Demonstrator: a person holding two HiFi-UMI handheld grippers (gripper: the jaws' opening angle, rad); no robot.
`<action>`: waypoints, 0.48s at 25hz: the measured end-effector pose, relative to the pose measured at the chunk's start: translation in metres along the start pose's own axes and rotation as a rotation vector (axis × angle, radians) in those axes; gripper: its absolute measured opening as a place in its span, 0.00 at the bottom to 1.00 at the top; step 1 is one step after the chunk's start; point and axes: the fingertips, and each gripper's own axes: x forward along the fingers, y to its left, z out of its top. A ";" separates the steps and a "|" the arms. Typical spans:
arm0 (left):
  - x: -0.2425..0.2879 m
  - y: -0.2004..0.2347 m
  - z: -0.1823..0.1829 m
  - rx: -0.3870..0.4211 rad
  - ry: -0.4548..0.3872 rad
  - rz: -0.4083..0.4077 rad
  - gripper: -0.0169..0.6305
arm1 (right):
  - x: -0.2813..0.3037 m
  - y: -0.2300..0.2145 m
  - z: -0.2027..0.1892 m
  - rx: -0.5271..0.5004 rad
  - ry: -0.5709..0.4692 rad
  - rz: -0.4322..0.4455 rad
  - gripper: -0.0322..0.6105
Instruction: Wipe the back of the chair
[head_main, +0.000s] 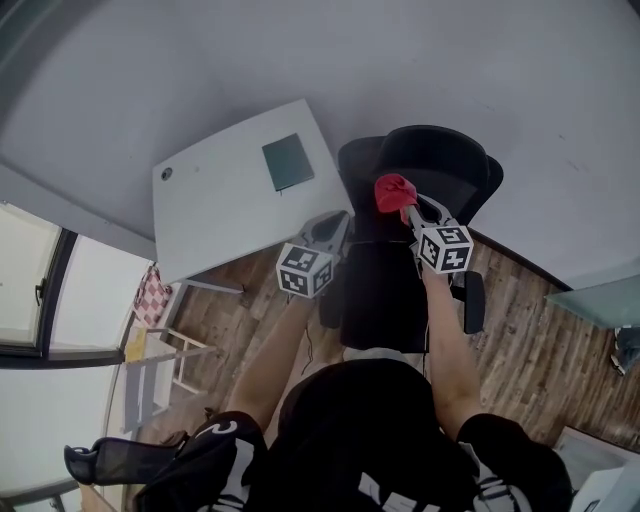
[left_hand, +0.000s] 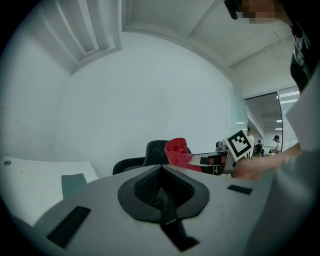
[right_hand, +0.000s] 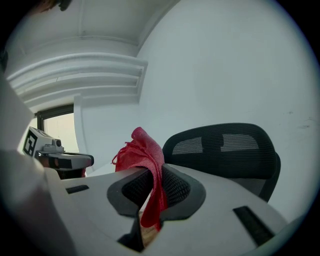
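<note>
R gripper (right_hand: 152, 189) has its jaws clamped on a red cloth (right_hand: 145, 152). The cloth bunches up above the pads and a strip hangs down through the slot between them. In head view the R gripper (head_main: 408, 212) is over the black office chair (head_main: 440, 160), and the cloth (head_main: 395, 192) sits at its tip, over the inner face of the mesh backrest, near the top of the seat. Can't tell whether cloth and mesh are touching. From the R gripper view the backrest (right_hand: 225, 147) rises just behind and to the right of the cloth, upright, w/ slotted mesh across the top.

L gripper (left_hand: 162, 187) has its jaws pressed together w/ nothing between them. In head view it (head_main: 328, 232) hangs by the chair's left edge, between chair and white desk (head_main: 220, 200), apart from the R gripper. Its own view looks across at the cloth (left_hand: 176, 152) and chair (left_hand: 154, 150).

A dark green pad (head_main: 288, 162) lies flat on the desk, near the corner closest to the chair. Wood-plank floor (head_main: 540, 340) under the chair, and the chair's right armrest (head_main: 474, 300) shows beside the person's right forearm.
</note>
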 end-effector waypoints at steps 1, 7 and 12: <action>0.005 0.002 0.001 -0.001 0.000 0.005 0.06 | 0.006 -0.005 0.001 0.001 0.003 0.006 0.15; 0.034 0.016 0.008 -0.005 -0.002 0.032 0.06 | 0.045 -0.026 -0.001 0.000 0.039 0.043 0.15; 0.056 0.030 0.007 -0.012 0.008 0.049 0.06 | 0.076 -0.042 -0.004 0.003 0.070 0.057 0.15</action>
